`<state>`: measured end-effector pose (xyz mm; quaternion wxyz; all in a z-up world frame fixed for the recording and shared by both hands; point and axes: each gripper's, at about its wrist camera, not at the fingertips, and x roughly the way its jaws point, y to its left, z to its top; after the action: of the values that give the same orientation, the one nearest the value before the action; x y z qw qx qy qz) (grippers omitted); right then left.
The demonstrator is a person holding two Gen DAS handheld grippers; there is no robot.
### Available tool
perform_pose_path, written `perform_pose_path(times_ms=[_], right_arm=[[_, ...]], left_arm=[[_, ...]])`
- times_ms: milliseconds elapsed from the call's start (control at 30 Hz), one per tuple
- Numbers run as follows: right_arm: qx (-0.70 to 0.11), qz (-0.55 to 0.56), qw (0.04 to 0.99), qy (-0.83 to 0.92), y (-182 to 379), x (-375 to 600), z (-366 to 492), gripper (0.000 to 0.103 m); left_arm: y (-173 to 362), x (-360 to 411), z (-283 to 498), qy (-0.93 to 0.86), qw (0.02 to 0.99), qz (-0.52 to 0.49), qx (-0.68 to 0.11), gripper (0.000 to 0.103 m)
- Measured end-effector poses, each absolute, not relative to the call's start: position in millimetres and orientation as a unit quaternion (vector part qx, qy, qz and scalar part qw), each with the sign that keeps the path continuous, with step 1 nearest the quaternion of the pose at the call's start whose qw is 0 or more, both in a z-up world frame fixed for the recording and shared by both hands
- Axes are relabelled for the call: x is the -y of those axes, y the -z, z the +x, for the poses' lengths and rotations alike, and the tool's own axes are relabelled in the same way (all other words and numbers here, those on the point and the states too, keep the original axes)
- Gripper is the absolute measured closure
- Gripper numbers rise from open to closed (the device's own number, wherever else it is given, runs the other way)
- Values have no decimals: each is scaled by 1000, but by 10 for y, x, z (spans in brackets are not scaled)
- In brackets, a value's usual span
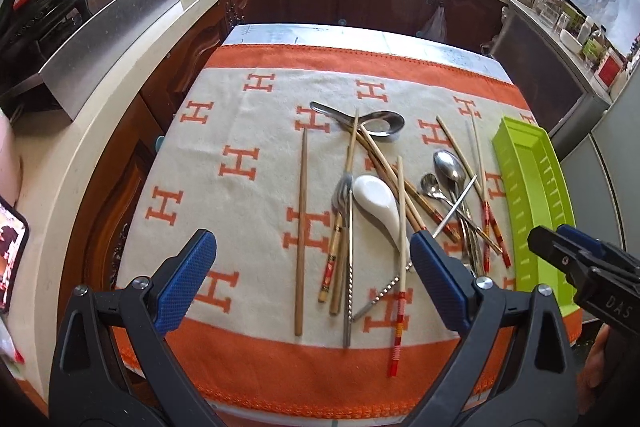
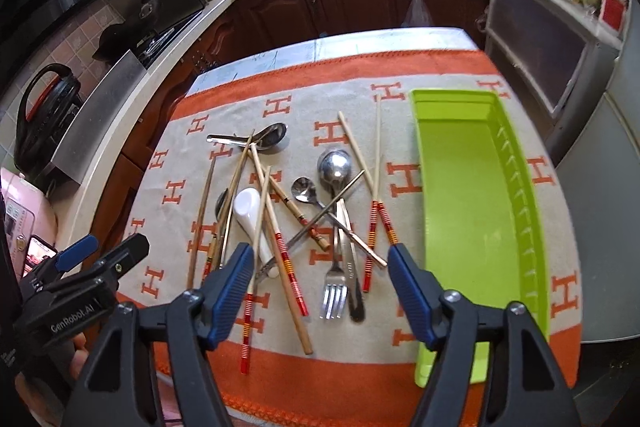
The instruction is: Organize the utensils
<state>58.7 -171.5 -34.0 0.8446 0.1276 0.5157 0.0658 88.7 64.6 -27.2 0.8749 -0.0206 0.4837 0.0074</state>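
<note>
Nearest the left wrist camera, the left gripper (image 1: 312, 255) stood wide open with nothing between its blue pads, held above the near edge of the orange-and-cream cloth (image 1: 240, 131). Beyond it lay the jumble of utensils: a lone wooden chopstick (image 1: 301, 227) apart at the left, a white ceramic spoon (image 1: 378, 201) amid crossed chopsticks, and a steel ladle spoon (image 1: 382, 123) at the far side. The green tray (image 1: 532, 187) lay along the right, seemingly empty.

From the right wrist camera, the right gripper (image 2: 320, 267) was likewise spread wide and empty, poised over a fork (image 2: 334, 293) and red-banded chopsticks (image 2: 378, 227), the tray (image 2: 476, 187) just beside them.

Sorting seemed not yet begun; the next move would call for lowering onto one piece lying free of the tangle and closing on its handle.
</note>
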Motion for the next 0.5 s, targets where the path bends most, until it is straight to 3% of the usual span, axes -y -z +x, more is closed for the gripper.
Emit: perform_pose_path(times_ms=[333, 400, 500], right_arm=[[-579, 183, 784, -127, 682, 1571, 1095, 69], [-592, 191, 770, -143, 781, 1520, 1157, 73], [-610, 190, 752, -160, 943, 1429, 1237, 79]], left_arm=[[422, -824, 1252, 19, 852, -58, -520, 6], [529, -804, 1280, 29, 846, -64, -529, 10], [721, -748, 1302, 47, 831, -73, -549, 26]])
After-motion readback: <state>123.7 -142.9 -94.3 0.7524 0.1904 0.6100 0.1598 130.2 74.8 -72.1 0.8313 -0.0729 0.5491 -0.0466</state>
